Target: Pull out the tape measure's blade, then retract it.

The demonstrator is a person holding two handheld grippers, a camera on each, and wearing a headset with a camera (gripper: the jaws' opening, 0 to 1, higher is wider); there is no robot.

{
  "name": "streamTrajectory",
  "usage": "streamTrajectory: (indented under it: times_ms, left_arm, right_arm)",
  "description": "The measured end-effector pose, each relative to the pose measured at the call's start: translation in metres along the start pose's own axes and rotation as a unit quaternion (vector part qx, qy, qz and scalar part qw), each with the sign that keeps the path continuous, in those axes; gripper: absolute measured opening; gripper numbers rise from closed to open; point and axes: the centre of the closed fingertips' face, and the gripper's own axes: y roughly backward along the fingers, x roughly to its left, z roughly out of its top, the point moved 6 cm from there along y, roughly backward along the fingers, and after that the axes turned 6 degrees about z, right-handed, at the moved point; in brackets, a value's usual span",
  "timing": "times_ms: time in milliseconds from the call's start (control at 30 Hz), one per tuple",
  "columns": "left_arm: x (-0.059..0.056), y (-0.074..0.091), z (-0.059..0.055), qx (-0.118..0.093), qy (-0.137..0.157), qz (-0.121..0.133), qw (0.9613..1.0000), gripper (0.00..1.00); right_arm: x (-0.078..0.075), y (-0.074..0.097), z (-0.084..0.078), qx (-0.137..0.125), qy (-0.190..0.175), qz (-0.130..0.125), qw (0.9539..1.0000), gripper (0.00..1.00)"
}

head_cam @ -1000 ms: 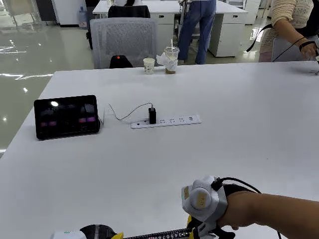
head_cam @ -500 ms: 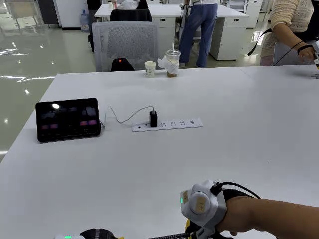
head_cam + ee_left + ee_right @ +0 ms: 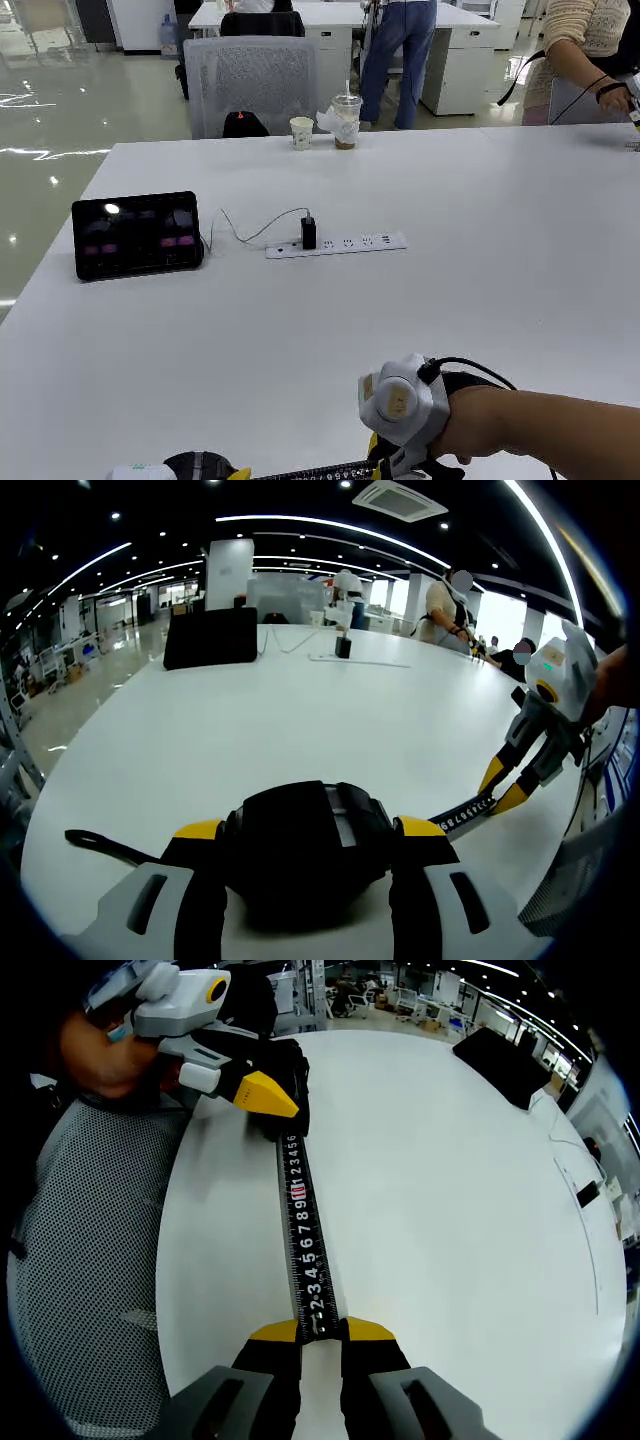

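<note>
Tape measure (image 3: 305, 845), black-cased, sits clamped between the yellow-tipped fingers (image 3: 197, 830) of our left gripper (image 3: 310, 832), at the near edge of the white tabletop (image 3: 400, 300). Its black blade (image 3: 303, 1230), printed with white numerals, stretches straight across to our right gripper (image 3: 320, 1332), whose fingers (image 3: 275, 1332) are pinched closed on the blade's end.

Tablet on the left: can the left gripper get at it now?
Probably not yet: the left gripper is shut on the tape measure case, its blade held by the right gripper. Nothing on the table blocks the way to the tablet.
</note>
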Motion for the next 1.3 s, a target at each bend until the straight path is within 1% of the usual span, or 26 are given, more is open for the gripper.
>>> streamTrajectory:
  times_ms: [167,633,1300]
  left_arm:
    - [0.000,0.000,0.000,0.002,0.000,-0.002,1.0000,0.61]
    - [0.000,0.001,0.000,0.004,0.002,-0.003,1.0000,0.61]
    - [0.000,0.001,0.000,0.003,0.002,-0.003,1.0000,0.61]
  right_arm:
    - [0.000,-0.001,0.002,0.000,-0.002,0.005,1.0000,0.11]
    - [0.001,-0.003,0.007,-0.004,0.000,0.006,1.0000,0.11]
    - [0.003,-0.007,0.013,-0.009,0.002,-0.001,1.0000,0.11]
